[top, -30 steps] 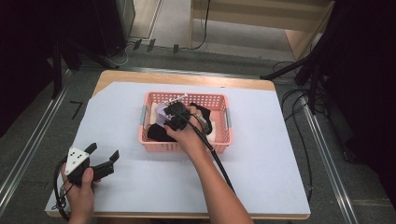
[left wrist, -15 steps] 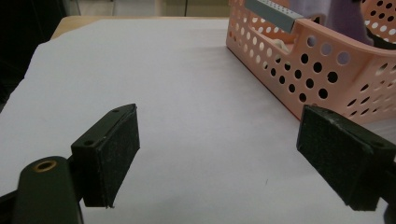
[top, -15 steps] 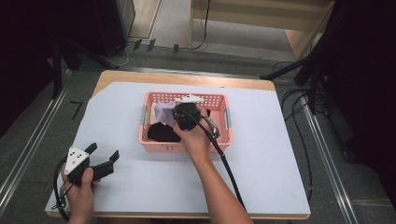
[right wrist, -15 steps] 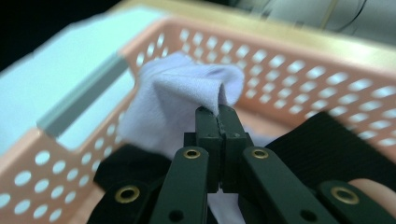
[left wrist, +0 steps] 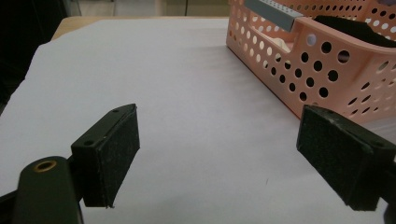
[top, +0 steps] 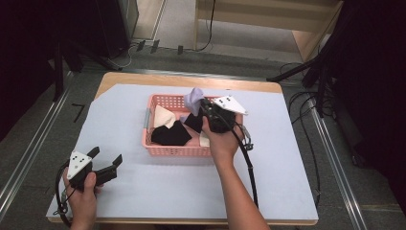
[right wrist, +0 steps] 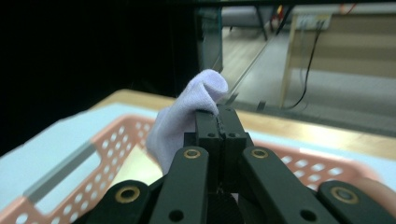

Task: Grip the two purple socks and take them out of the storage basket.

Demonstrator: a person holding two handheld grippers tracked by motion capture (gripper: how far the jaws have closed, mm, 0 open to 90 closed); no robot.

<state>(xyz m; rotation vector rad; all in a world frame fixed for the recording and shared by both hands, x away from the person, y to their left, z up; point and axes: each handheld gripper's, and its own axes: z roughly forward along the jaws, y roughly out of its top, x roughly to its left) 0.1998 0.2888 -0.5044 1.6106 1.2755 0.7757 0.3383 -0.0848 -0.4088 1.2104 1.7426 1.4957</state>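
Lavender sock (right wrist: pixel 187 112) hangs pinched in the right gripper's (right wrist: pixel 218 114) clenched jaws above the pink basket (top: pixel 177 151), probably lifted clear to sort it from the dark and cream pieces below. Left gripper (top: pixel 103 160) rests released on the white sheet (top: pixel 158 191), waiting.

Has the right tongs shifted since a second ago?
Yes. The right tongs went from mid-basket toward the pink basket's far right corner, lifting the lavender cloth.

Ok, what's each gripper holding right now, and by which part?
Right gripper pinches the lavender cloth by its upper edge, above the basket. Left gripper holds nothing.
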